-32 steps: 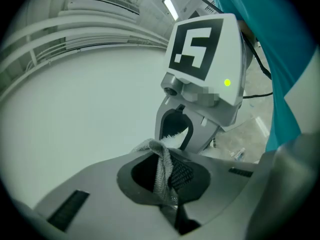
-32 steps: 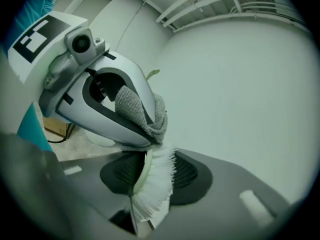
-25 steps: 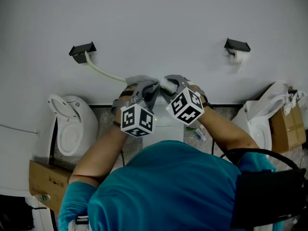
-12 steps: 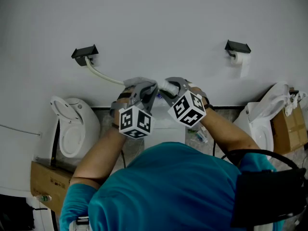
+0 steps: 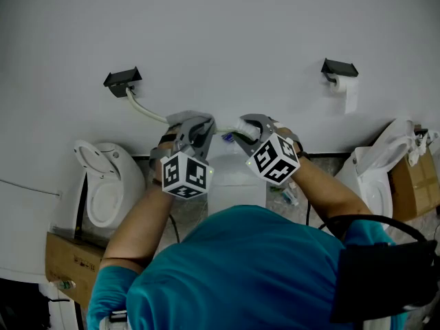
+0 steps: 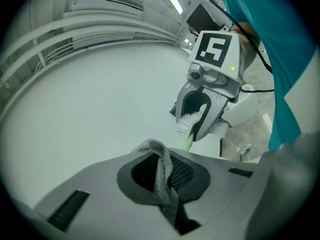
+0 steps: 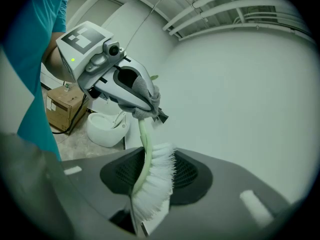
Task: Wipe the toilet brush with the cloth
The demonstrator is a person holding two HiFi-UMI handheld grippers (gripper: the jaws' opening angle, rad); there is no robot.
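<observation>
The toilet brush has a white bristle head [image 7: 156,181] and a pale green handle [image 7: 145,136]. My right gripper [image 7: 150,186] is shut on the head, seen from above at the right gripper [image 5: 249,126]. A grey cloth [image 6: 163,170] sits between the jaws of my left gripper [image 6: 165,171], which is shut on it. In the right gripper view the cloth [image 7: 146,98] wraps the handle further up. From above, the left gripper [image 5: 192,130] is left of the right one, with a short piece of handle [image 5: 223,135] bare between them. The rest of the handle [image 5: 146,108] runs up-left.
A black bracket [image 5: 122,79] and a toilet-paper holder [image 5: 339,68] hang on the white wall. Toilets stand at the left [image 5: 103,188], the right [image 5: 375,170] and below my hands [image 5: 237,181]. Cardboard boxes [image 5: 67,256] sit on the floor at both sides.
My left gripper has slid left with the cloth along the handle, away from the right gripper. The gap between the two has widened. The right gripper has stayed almost still.
</observation>
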